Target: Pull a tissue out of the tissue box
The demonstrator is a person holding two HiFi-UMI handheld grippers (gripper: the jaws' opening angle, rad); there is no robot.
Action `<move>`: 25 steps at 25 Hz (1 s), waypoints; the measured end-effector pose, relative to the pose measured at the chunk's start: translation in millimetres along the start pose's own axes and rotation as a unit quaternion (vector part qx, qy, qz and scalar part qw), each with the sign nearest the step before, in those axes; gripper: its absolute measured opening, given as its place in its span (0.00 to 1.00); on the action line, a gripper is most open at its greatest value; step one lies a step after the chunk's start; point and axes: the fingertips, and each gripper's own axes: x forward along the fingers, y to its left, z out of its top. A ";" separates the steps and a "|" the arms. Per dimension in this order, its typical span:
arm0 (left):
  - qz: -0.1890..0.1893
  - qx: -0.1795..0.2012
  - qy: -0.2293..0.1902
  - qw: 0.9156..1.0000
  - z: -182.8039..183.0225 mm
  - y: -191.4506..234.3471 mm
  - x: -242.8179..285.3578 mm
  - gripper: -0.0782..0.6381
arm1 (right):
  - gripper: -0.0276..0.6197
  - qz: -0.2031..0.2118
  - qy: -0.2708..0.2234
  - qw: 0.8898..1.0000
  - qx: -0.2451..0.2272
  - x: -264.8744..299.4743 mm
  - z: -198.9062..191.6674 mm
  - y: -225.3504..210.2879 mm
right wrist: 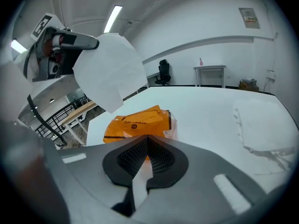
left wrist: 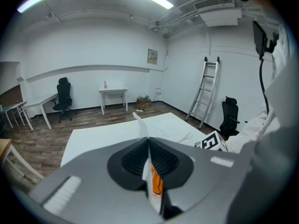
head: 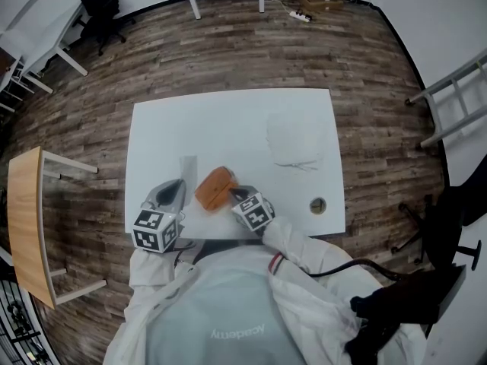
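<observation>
An orange tissue pack [head: 215,187] lies near the table's front edge, between my two grippers. My left gripper [head: 175,188] stands just left of it, shut on a white tissue [left wrist: 139,121] that sticks up past its closed jaws. In the right gripper view that tissue [right wrist: 110,71] hangs in the air from the left gripper [right wrist: 60,43], above the pack [right wrist: 139,122]. My right gripper [head: 234,195] sits at the pack's near right end. It is shut on a white strip of tissue [right wrist: 138,171] pinched between its pads [right wrist: 161,157].
Loose white tissues [head: 294,141] lie spread on the white table [head: 228,120] at the right. A small round cable hole [head: 317,204] is near the front right corner. A wooden side table [head: 30,219] stands to the left, and a ladder [head: 456,97] at the right.
</observation>
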 end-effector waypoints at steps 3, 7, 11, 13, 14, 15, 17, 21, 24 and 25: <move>0.000 0.000 -0.001 1.000 -0.5 -3.0 0.3 0.11 | 0.04 -0.004 -0.012 1.000 0.005 -7.4 7.1 -3.6; 0.001 0.000 -0.002 1.000 -0.5 -4.9 1.1 0.11 | 0.04 -0.014 -0.030 0.999 0.007 -14.3 14.5 -11.8; 0.002 0.000 -0.003 1.000 -2.6 -2.8 1.8 0.11 | 0.04 -0.025 -0.044 0.999 0.017 -26.4 28.0 -17.8; 0.002 0.003 -0.003 1.000 -3.0 -2.4 2.5 0.11 | 0.04 -0.033 -0.054 0.998 0.022 -32.4 34.2 -23.1; 0.001 0.004 -0.003 1.000 -3.2 -2.6 3.0 0.11 | 0.04 -0.037 -0.059 0.997 0.024 -36.2 37.3 -25.9; 0.000 0.005 -0.003 1.000 -3.3 -2.9 3.6 0.11 | 0.04 -0.042 -0.065 0.997 0.027 -40.3 40.7 -28.7; -0.002 0.005 -0.004 1.000 -3.0 -2.2 4.1 0.11 | 0.04 -0.051 -0.075 0.995 0.031 -47.9 48.2 -33.6; -0.006 0.008 -0.009 1.000 -2.9 -0.6 1.5 0.11 | 0.04 -0.070 -0.096 0.992 0.042 -64.9 62.5 -40.7; -0.003 0.011 -0.014 1.000 -6.2 3.0 -3.6 0.11 | 0.04 -0.084 -0.118 0.989 0.043 -79.4 76.0 -40.7; -0.001 0.010 -0.015 1.000 -7.6 4.5 -5.7 0.11 | 0.04 -0.088 -0.124 0.988 0.040 -84.0 80.4 -38.9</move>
